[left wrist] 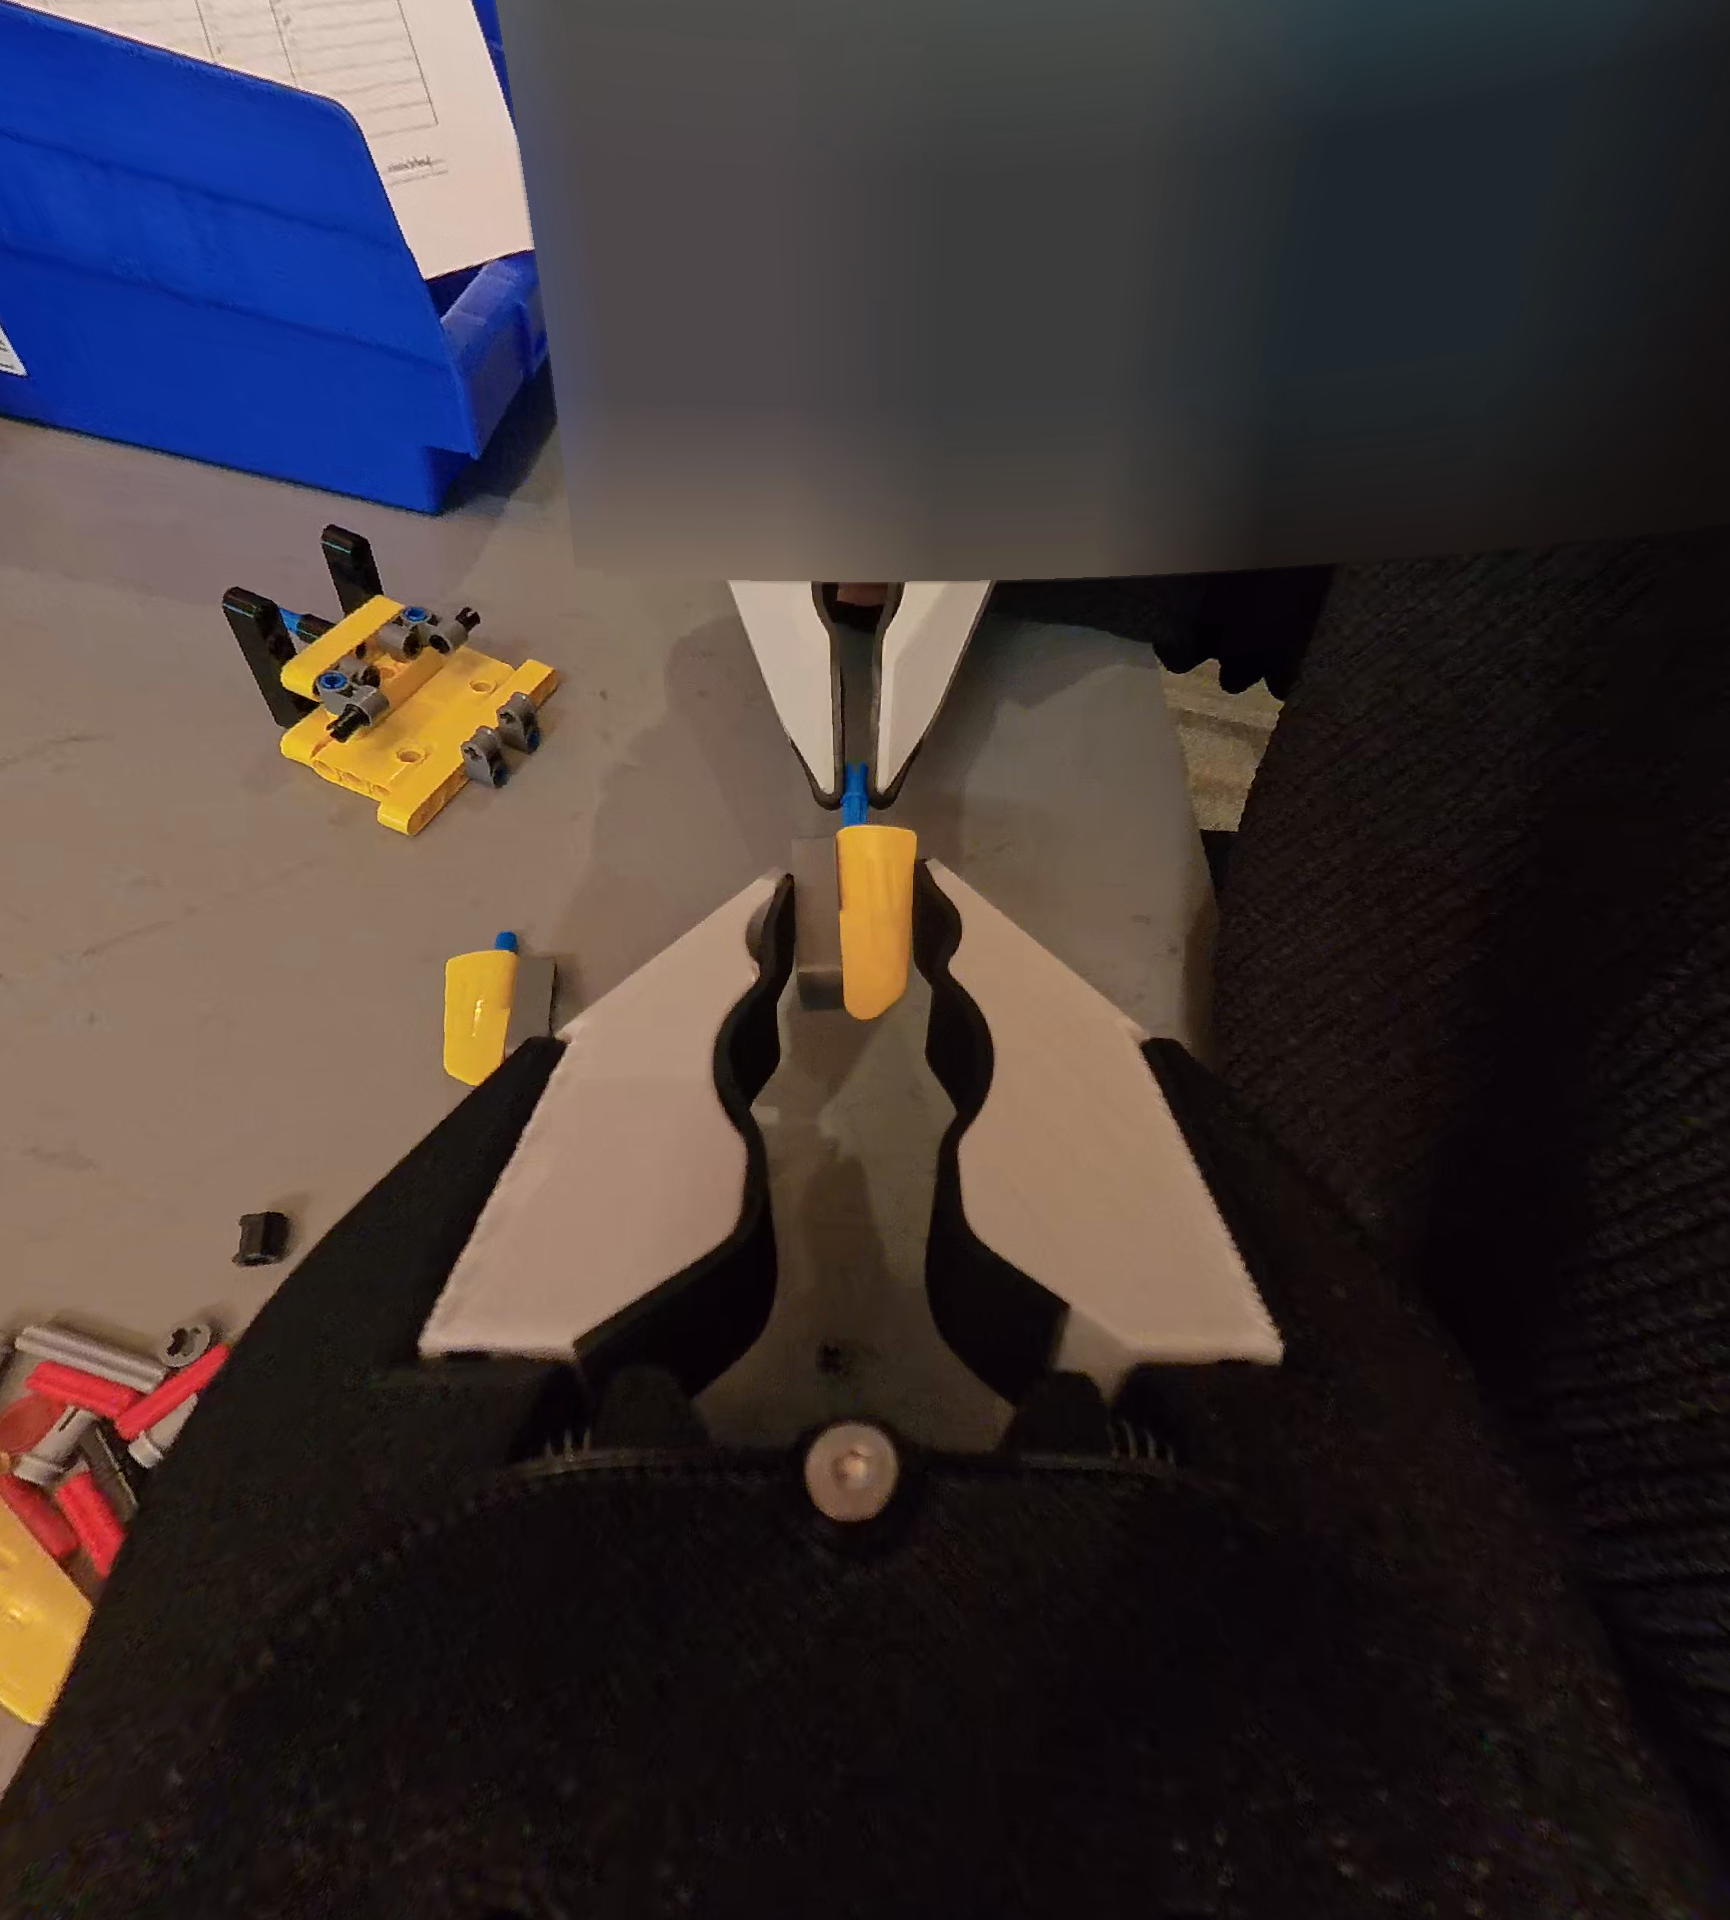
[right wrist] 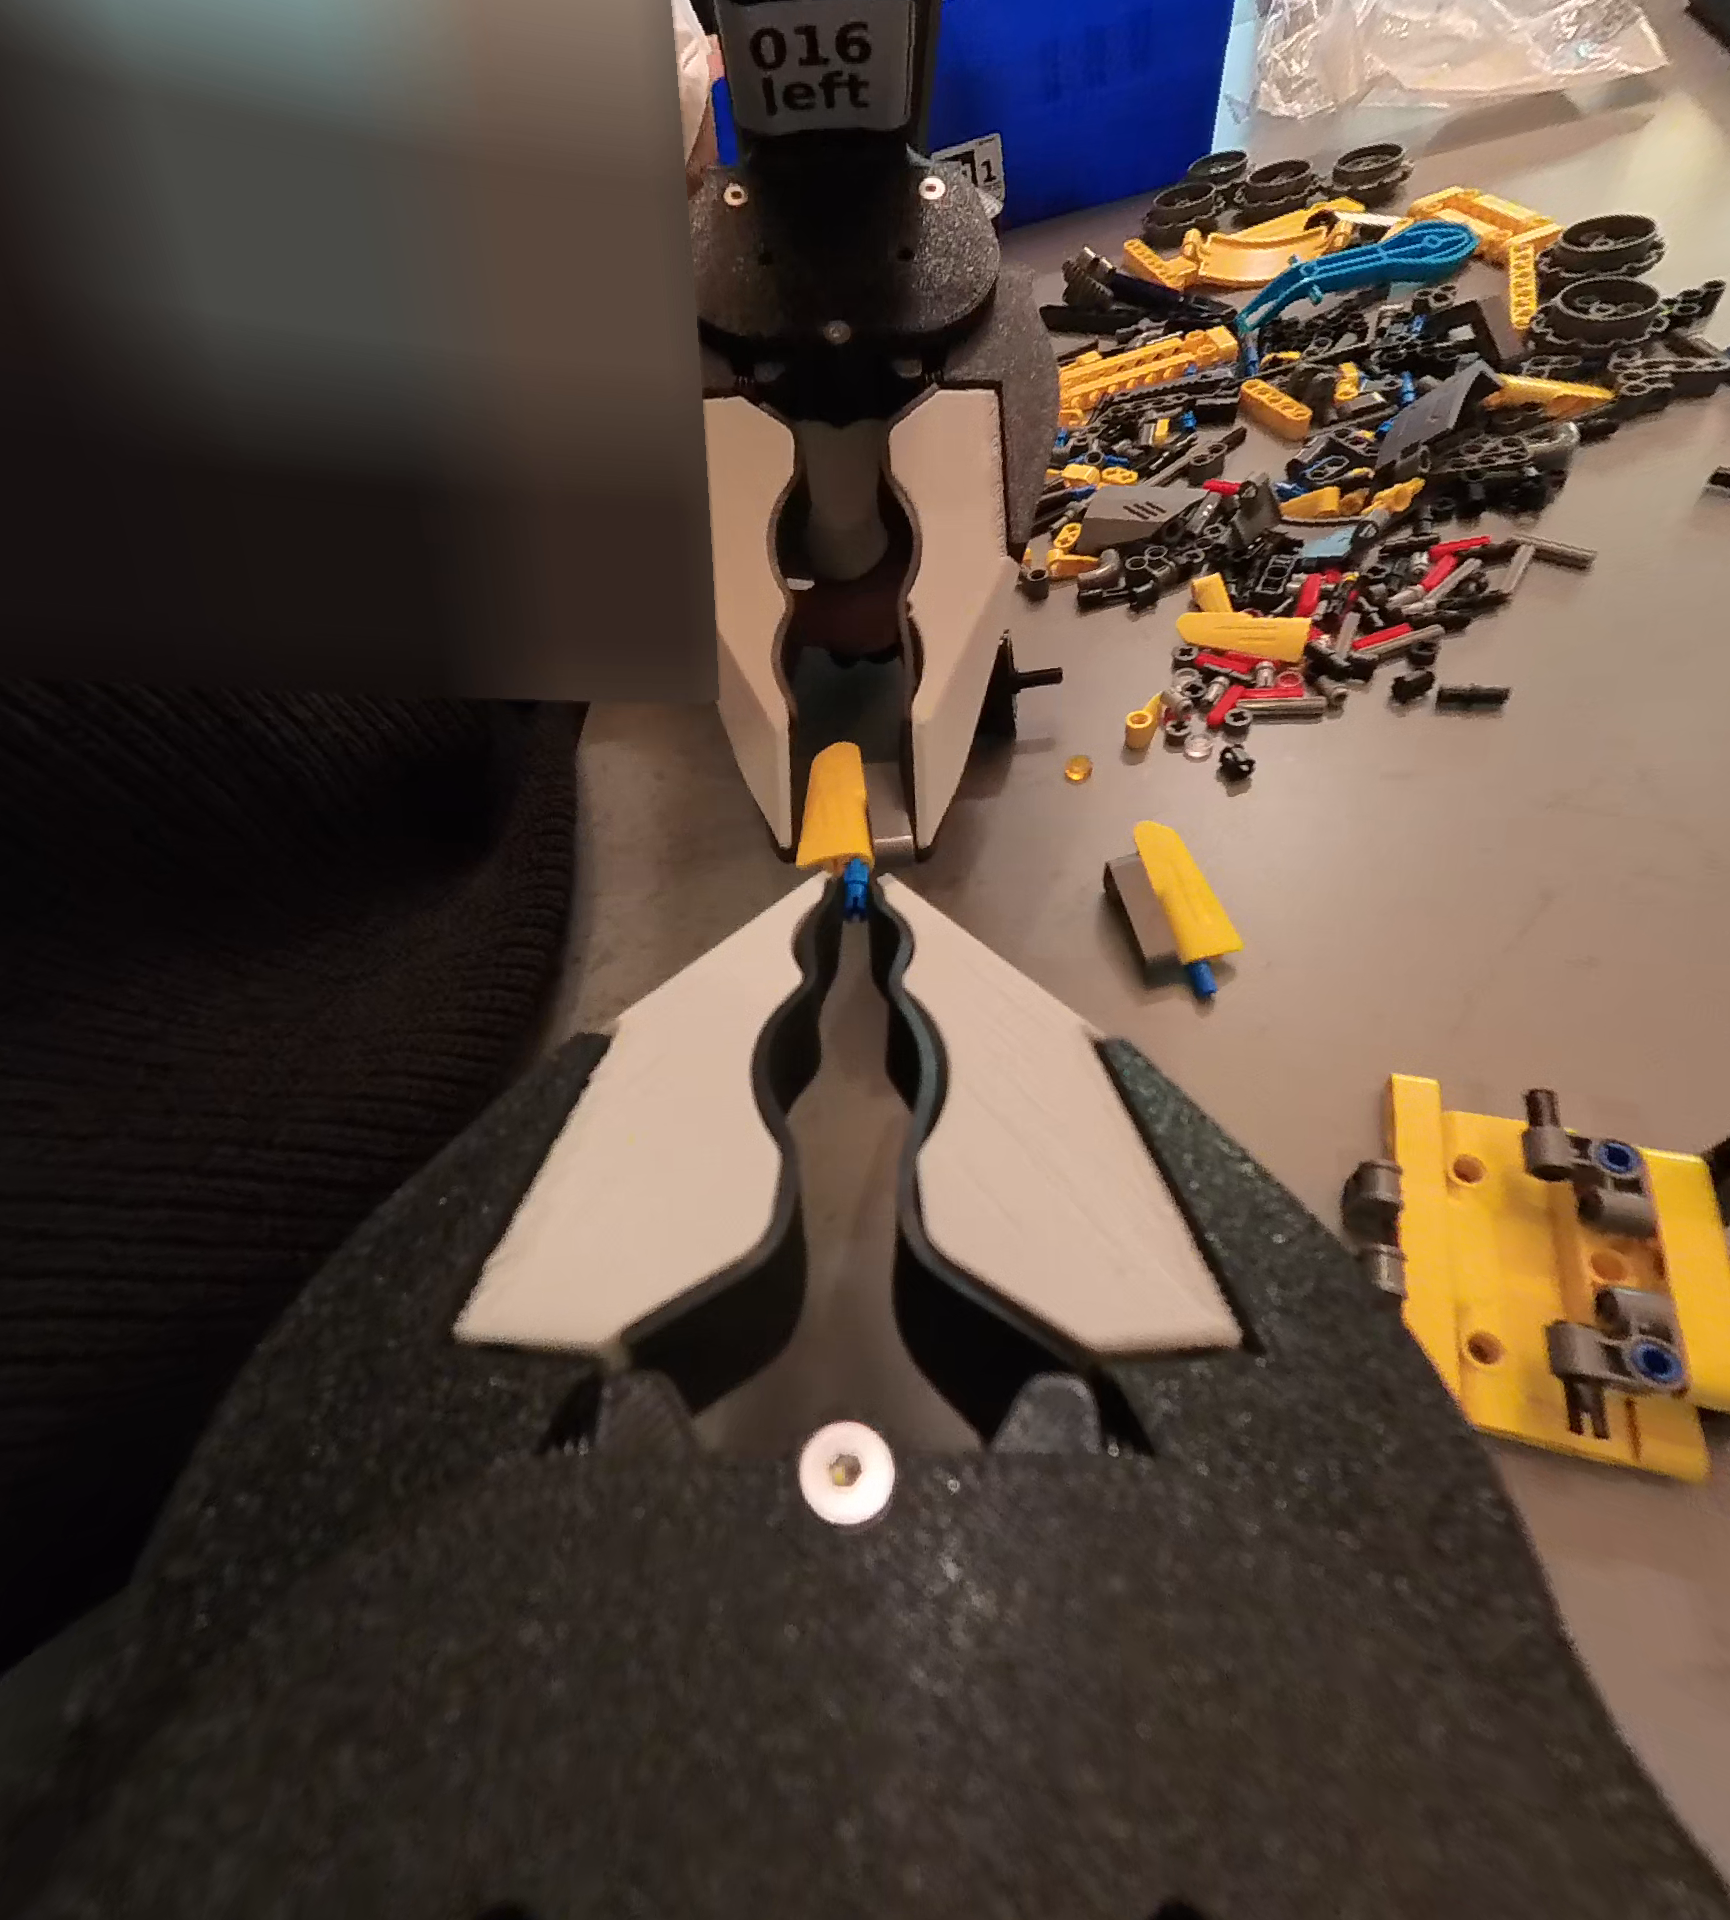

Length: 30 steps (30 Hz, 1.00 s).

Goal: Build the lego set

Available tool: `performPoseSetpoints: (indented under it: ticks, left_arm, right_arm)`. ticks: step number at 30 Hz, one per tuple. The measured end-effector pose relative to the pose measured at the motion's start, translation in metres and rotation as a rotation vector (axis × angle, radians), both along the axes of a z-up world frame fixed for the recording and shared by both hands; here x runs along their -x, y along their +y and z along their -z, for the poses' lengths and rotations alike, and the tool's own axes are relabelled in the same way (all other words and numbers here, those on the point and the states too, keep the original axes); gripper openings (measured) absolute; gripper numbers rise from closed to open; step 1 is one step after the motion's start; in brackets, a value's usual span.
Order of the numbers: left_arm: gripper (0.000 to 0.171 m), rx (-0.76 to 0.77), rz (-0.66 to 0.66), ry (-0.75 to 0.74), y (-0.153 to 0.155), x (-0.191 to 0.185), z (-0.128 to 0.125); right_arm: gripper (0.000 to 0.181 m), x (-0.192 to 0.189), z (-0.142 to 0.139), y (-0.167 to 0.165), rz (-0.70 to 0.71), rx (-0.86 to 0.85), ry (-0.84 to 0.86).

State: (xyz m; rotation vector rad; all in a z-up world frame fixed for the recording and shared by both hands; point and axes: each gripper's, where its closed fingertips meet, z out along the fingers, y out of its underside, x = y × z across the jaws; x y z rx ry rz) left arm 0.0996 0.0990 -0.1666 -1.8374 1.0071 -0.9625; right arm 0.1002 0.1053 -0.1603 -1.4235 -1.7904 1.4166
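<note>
My left gripper point(left wrist: 859, 878) is shut on a small yellow panel piece point(left wrist: 876, 925) joined to a grey block point(left wrist: 817, 951), held above the grey table. My right gripper point(right wrist: 853, 885) faces it tip to tip. It is shut on a short blue pin point(right wrist: 853, 894) whose far end touches the end of the yellow piece point(right wrist: 833, 805). In the left wrist view the right gripper point(left wrist: 853, 795) comes in from the top with the pin point(left wrist: 853, 792). In the right wrist view the left gripper point(right wrist: 850, 836) comes in from the top.
A second yellow-and-grey piece with a blue pin point(left wrist: 482, 1013) lies on the table point(right wrist: 1178, 914). A yellow plate assembly point(left wrist: 404, 707) lies nearby point(right wrist: 1567, 1278). A blue bin point(left wrist: 165, 260) stands behind. A pile of loose parts point(right wrist: 1360, 447) spreads out. Dark knit fabric point(left wrist: 1515, 1039) lies at the table edge. My left and right fingertips are right by each other.
</note>
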Motion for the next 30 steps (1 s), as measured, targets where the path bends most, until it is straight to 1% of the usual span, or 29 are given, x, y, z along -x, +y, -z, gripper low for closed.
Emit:
performPoseSetpoints:
  ticks: [11, 15, 22, 27, 30]
  left_arm:
    - [0.019, -0.009, 0.003, 0.004, -0.001, -0.001, 0.0]
    - [0.019, 0.008, 0.002, -0.004, -0.001, 0.0, 0.0]
    - [0.019, 0.051, 0.009, -0.089, -0.002, -0.001, -0.008]
    - [0.018, 0.058, 0.003, -0.12, 0.0, -0.001, -0.013]
    - [0.018, 0.047, 0.0, -0.097, 0.0, -0.002, -0.01]
  right_arm:
    - [0.004, 0.0, 0.0, -0.001, -0.001, -0.012, -0.001]
    - [0.004, 0.001, 0.0, -0.001, 0.003, -0.034, 0.009]
    - [0.003, 0.0, -0.008, -0.001, 0.003, -0.066, 0.053]
    - [0.003, 0.001, -0.012, 0.0, 0.016, -0.019, 0.068]
    - [0.003, 0.0, -0.008, 0.0, 0.015, 0.014, 0.036]
